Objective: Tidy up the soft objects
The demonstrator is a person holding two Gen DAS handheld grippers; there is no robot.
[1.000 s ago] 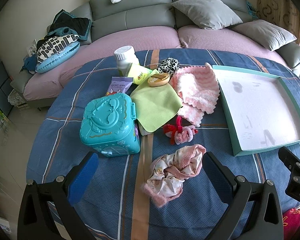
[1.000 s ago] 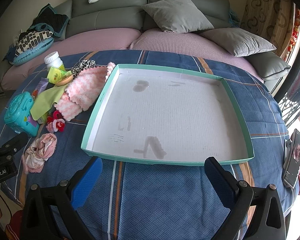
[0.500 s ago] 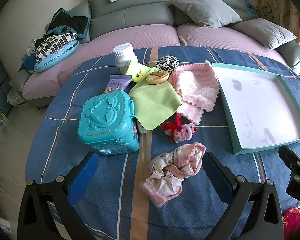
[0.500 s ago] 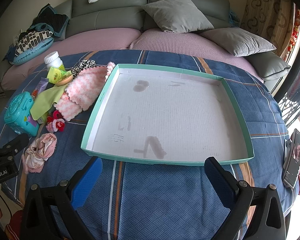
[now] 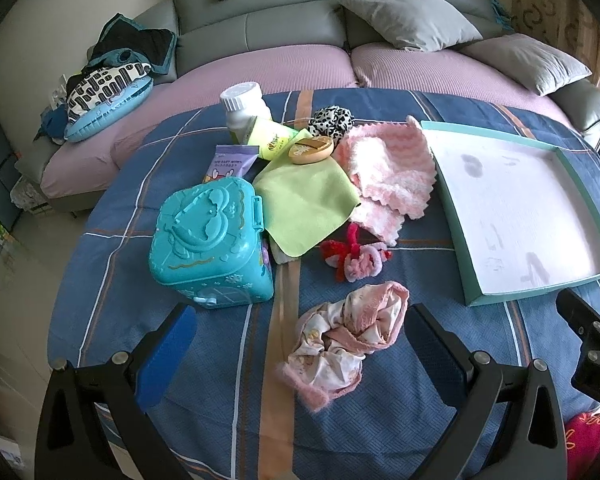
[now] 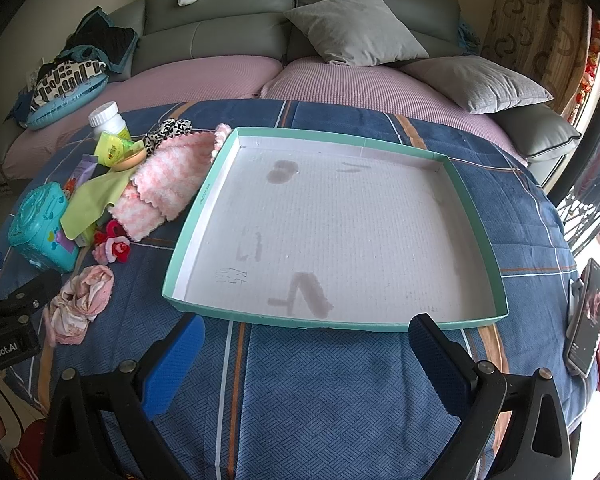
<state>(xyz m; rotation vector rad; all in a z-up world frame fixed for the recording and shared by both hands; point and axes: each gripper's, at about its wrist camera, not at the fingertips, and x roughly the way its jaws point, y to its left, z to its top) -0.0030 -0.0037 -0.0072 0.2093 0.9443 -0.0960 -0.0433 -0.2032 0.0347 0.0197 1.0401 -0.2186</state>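
Left claw (image 5: 300, 344) astride crumpled cloth (image 5: 348, 336), teal box (image 5: 210, 248) adjacent

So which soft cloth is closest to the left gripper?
The crumpled pink cloth, lying between the left gripper fingers; the green cloth and fluffy pink towel lie farther back.

Left gripper (image 5: 300, 344) and right gripper (image 6: 306, 346) both hover with fingers spread wide.

1 tray (image 6: 204, 216), 2 scrunchies (image 5: 358, 258) (image 5: 332, 120), 3 cloths (image 5: 388, 164) (image 5: 306, 204) (image 5: 348, 334)
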